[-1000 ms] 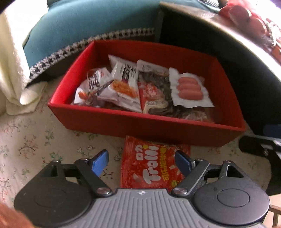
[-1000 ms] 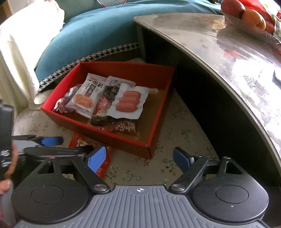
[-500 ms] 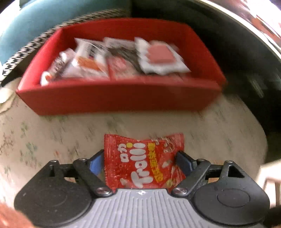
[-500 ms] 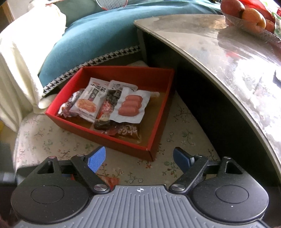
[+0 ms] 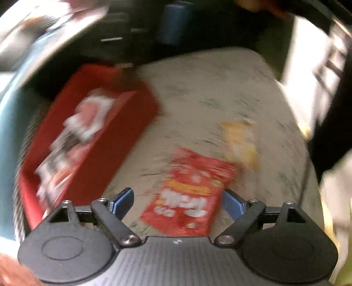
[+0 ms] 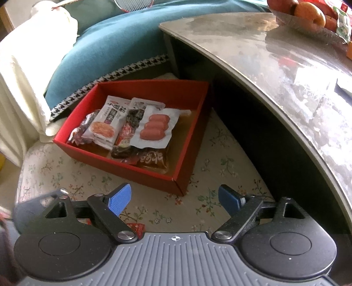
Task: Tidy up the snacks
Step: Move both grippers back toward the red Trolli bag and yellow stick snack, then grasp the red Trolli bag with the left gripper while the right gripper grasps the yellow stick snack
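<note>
A red gummy bag point(image 5: 189, 193) lies on the floral cloth point(image 5: 209, 99), between the fingers of my left gripper point(image 5: 176, 200). Its jaws are opening, and the left pad stands clear of the bag. This view is motion-blurred. The red box point(image 5: 110, 149) with several snack packs sits to the left of the bag. A yellow packet point(image 5: 242, 143) lies just beyond the bag. My right gripper point(image 6: 175, 198) hangs open over the cloth in front of the red box point(image 6: 132, 169), with nothing between its fingers. A sausage pack point(image 6: 155, 127) lies on top in the box.
A grey table point(image 6: 264, 55) curves along the right, close to the box, with a fruit bowl point(image 6: 308, 15) on it. A teal cushion point(image 6: 110, 44) and a white cloth point(image 6: 22, 77) lie behind the box. A corner of the red bag point(image 6: 135, 226) shows under my right gripper.
The left view has rolled sharply, so the box swung from the top to the left and the yellow packet came into view. The left jaws widened around the bag. The right view barely changed.
</note>
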`<state>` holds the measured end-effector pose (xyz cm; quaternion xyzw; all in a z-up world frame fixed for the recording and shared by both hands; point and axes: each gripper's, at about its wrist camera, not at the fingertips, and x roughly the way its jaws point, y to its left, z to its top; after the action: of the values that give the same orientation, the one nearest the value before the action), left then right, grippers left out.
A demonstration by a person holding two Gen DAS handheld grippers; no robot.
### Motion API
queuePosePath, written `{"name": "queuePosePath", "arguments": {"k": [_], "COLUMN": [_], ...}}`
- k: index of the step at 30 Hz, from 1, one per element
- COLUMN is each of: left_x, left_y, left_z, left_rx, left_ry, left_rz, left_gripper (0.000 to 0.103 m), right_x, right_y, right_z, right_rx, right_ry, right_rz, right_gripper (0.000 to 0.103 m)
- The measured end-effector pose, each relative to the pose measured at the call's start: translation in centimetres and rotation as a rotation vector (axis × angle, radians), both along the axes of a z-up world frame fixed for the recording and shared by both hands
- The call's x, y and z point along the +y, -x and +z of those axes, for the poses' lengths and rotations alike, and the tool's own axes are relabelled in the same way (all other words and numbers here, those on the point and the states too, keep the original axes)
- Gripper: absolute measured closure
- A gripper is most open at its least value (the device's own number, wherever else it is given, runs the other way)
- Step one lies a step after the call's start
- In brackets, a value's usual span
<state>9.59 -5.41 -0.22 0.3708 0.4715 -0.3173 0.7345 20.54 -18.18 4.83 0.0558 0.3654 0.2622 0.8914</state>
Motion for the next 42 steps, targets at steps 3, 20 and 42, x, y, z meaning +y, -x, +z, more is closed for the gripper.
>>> {"name": "queuePosePath", "arguments": {"k": [3, 20, 42], "left_x": [-1.1, 6.8, 13.2], "left_y": [0.5, 0.3, 3.1], "left_z": [-2.0, -1.5, 1.9], "left_rx": [0.046, 0.136, 0.134], "left_ry": [-0.066, 0.239, 0.519], "left_rz": [-0.148, 0.409, 0.784], "left_gripper": [0.019, 0.053, 0.052], "right_x": [0.4, 3.2, 11.6], "right_y": [-0.3, 7.6, 9.5], "right_z": [-0.3, -7.7, -7.5], "right_rx": [0.011, -0.128, -0.053], "right_ry": [0.008, 0.610, 0.651], "right_rz": [0.020, 0.650, 0.733], "right_gripper": [0.012, 0.020, 0.057]}}
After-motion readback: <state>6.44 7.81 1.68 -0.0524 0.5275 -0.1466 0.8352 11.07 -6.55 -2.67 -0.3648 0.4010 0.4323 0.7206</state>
